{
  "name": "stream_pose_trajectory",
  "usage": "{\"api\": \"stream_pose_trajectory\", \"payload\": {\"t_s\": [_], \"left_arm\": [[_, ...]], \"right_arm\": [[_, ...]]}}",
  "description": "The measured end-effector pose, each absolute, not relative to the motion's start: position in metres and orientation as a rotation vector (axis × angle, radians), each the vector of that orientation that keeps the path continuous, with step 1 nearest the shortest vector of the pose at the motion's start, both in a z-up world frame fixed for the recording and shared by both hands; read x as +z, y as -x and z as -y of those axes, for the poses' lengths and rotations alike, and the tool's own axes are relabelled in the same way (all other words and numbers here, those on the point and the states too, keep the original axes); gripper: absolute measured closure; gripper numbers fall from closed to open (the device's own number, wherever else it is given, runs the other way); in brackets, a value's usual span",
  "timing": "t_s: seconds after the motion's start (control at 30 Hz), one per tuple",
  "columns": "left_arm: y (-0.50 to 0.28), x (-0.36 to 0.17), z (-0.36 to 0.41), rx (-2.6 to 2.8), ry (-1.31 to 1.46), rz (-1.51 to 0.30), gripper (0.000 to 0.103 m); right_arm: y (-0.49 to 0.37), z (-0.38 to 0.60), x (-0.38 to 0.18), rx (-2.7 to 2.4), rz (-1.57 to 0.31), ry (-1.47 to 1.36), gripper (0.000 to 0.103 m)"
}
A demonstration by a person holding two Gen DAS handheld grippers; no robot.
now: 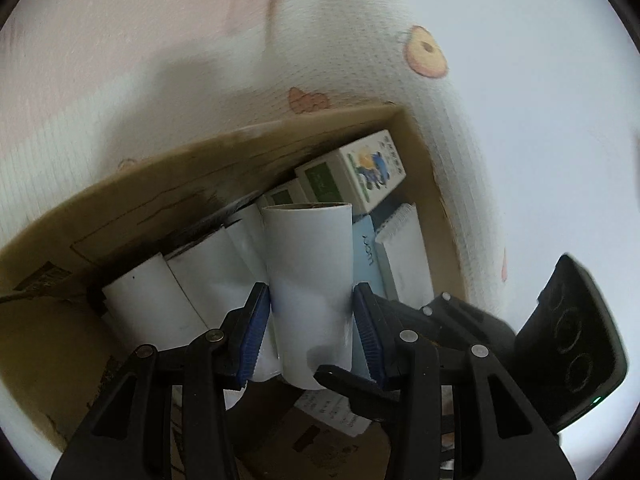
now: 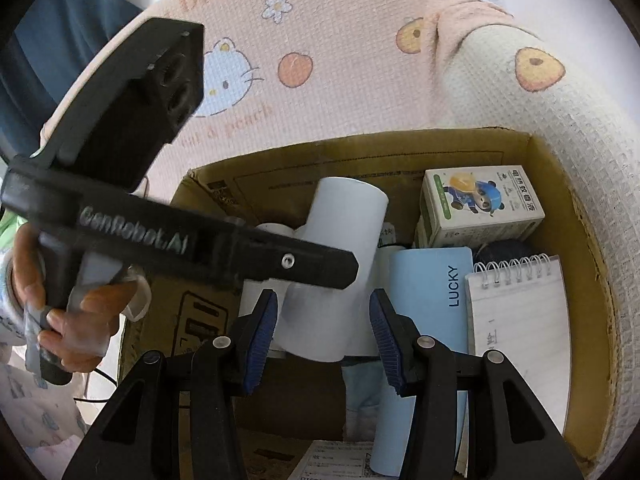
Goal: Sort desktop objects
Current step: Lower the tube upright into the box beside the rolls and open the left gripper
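While the white roll (image 1: 308, 280) is gripped by the left gripper (image 1: 312, 328) over the cardboard box (image 1: 160, 184), it is best lowered beside the other rolls (image 1: 160, 300), right gripper (image 2: 324, 336) open, empty.

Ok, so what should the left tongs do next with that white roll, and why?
Probably ease it a little lower. The left tongs are shut on the white roll, which already hangs inside the cardboard box, just above the other white rolls lying there. It looks ready to be set down beside them.
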State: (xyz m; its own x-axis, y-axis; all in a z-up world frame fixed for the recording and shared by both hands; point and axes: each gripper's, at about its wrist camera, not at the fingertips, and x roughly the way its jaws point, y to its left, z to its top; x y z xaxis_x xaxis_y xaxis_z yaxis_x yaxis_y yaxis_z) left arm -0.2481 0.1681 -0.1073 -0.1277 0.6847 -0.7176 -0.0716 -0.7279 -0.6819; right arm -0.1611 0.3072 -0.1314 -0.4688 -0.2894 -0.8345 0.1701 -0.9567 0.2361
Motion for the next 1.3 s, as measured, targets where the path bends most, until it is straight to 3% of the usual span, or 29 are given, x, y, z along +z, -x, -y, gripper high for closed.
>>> {"api": "stream_pose_trajectory", "payload": {"t_s": [0.13,0.57,0.73,0.77,1.3], "left_arm": [[0.247,-0.106,-0.169,1.927,1.626,0.688,0.056],[0.248,-0.104,-0.168,1.998,1.655,0.661,0.056],[0.249,-0.099,-0.174,2.041,1.624,0.59,0.088],[0.248,-0.099,-0.174,2.038,1.623,0.58,0.09],[0.251,-0.106,-0.179,2.103,1.653,0.485,0.09]], "right_arm": [[0.166,-0.306,-0.134,-2.457,0.161,-1.455,0.067],[0.176,-0.309,-0.144,-2.41,0.113,-1.633,0.073],[0.173,-0.305,-0.132,-2.389,0.108,-1.558,0.073],[0.172,-0.304,-0.13,-2.393,0.098,-1.556,0.073],[0.213,-0.304,-0.147,-2.363,0.147,-1.732,0.074]]}}
